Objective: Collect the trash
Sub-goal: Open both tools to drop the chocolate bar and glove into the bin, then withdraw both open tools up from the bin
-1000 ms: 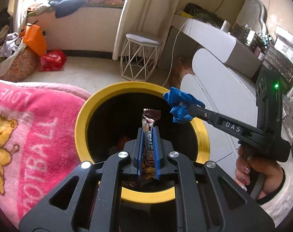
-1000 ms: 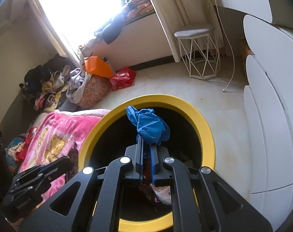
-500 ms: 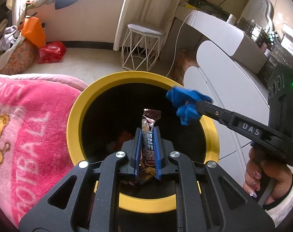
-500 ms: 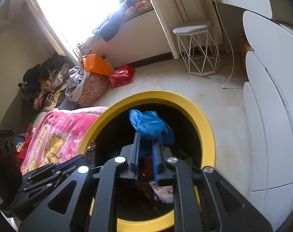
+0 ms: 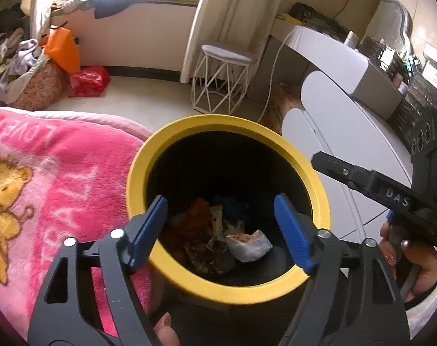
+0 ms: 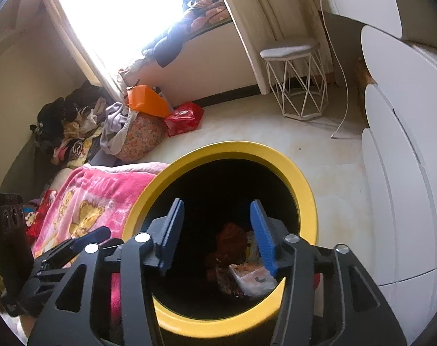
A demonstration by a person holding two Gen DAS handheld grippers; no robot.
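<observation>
Change: both grippers are now hanging empty where, a second ago, each was pinching trash; drop step judged done.
Left gripper (image 5: 220,230): fingers spread wide, holding nothing, hovering over the bin (image 5: 189,124).
Right gripper (image 6: 217,232): fingers apart, empty, above the same yellow rim.
Trash (image 5: 218,239): lying at the bin's bottom; blue wad (image 5: 233,206) toward 12 o'clock, white packet (image 5: 248,245) toward 4 o'clock.
Long axis: packet lying roughly 10-to-4; wrapper indistinguishable in the heap.
Blanket (image 5: 59,173): lying at the bin's 9 o'clock.

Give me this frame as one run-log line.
left gripper: open, empty | right gripper: open, empty | both over yellow-rimmed trash bin | trash: inside bin
</observation>
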